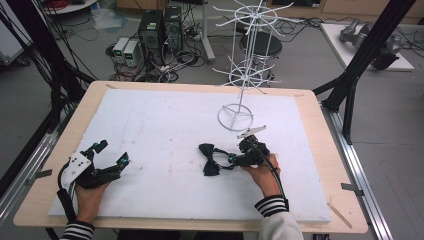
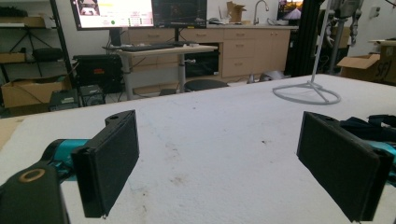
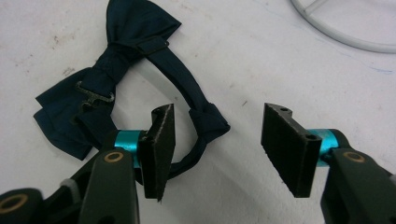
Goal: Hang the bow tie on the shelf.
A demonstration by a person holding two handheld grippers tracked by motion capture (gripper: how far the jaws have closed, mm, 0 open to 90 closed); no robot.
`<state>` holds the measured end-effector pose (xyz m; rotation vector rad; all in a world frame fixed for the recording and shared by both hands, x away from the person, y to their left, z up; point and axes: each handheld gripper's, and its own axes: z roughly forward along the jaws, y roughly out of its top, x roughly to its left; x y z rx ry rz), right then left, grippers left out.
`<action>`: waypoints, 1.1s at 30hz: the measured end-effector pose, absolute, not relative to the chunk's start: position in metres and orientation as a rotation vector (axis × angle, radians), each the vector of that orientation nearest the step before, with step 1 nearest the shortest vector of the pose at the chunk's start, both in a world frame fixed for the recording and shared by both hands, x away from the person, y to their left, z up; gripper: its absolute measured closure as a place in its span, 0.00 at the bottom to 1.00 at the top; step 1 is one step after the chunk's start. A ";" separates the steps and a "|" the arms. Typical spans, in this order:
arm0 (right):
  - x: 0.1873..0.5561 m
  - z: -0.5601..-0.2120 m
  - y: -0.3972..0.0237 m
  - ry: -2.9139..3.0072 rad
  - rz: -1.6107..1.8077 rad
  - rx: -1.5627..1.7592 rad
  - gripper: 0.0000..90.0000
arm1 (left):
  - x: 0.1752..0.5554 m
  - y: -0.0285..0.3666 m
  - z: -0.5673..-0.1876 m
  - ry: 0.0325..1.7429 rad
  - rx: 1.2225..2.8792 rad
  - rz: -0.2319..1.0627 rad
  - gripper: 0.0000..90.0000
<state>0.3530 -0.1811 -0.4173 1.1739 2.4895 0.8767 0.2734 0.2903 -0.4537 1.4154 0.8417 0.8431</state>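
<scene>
A white foam-covered surface (image 1: pixel 165 120) spans most of the wooden table. Toward its far right stands a white wire display rack (image 1: pixel 248 65), its ring base resting on the foam. In front of that base, well apart from it, lies a dark navy bow tie (image 3: pixel 100 88), flat on the surface with its neck strap (image 3: pixel 187 100) looped out toward the right gripper (image 3: pixel 215 144). That gripper's fingers (image 3: pixel 161 140) stand wide apart and hold nothing; the strap's loop lies between them. The left gripper (image 2: pixel 229 158) rests at the near left, far from the tie, its fingers equally spread and empty. The tie looks light, soft and floppy, so it will likely sag when lifted; the narrow strap or the firmer centre knot seems the surest place to pinch.
</scene>
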 end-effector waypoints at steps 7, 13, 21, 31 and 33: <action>0.354 -0.417 -0.174 2.507 0.805 1.138 0.54 | 0.273 0.290 -0.454 0.841 1.417 0.842 0.15; 0.356 -0.419 -0.171 2.530 0.763 1.135 0.59 | 0.274 0.290 -0.454 0.840 1.417 0.840 0.15; 0.358 -0.421 -0.170 2.553 0.753 1.133 0.66 | 0.274 0.290 -0.454 0.840 1.417 0.841 0.15; 0.358 -0.423 -0.168 2.582 0.708 1.107 0.81 | 0.274 0.290 -0.454 0.840 1.417 0.840 0.15; 0.358 -0.422 -0.168 2.587 0.705 1.096 0.85 | 0.274 0.290 -0.454 0.840 1.416 0.841 0.15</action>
